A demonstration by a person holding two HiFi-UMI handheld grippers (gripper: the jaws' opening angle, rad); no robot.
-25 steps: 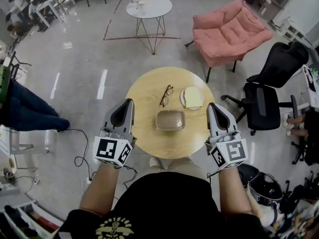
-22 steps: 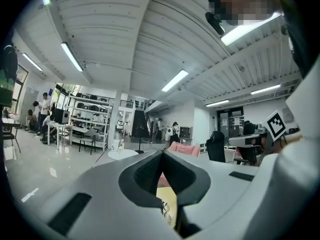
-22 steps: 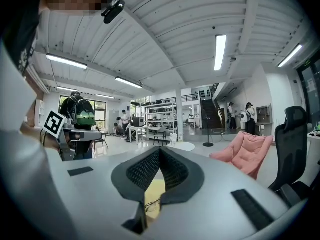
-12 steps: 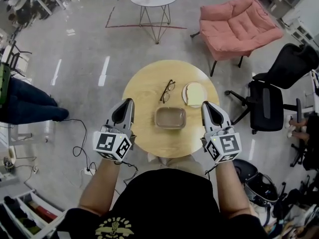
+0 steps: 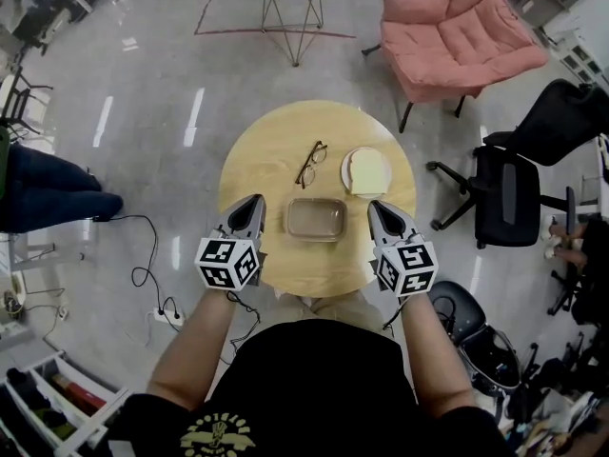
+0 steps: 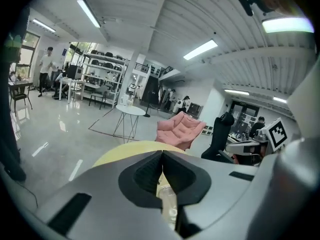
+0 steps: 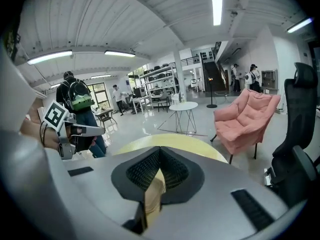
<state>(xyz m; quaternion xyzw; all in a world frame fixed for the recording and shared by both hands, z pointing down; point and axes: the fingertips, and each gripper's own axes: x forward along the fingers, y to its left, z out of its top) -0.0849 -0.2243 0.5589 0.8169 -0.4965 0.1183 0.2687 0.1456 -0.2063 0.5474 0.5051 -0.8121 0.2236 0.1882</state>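
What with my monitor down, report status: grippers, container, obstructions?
Shut, empty: left gripper and right gripper, flanking translucent rectangular container on round wooden table. Beyond it, black-framed glasses and white plate. Nothing between grippers and container.

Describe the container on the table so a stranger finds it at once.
Find the round wooden table. At its edge nearest the person sits the container. It alone is rectangular and see-through, unlike the glasses and round white plate behind it.

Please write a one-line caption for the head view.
The left hand-held gripper and right hand-held gripper flank a clear container on a round wooden table beside eyeglasses.
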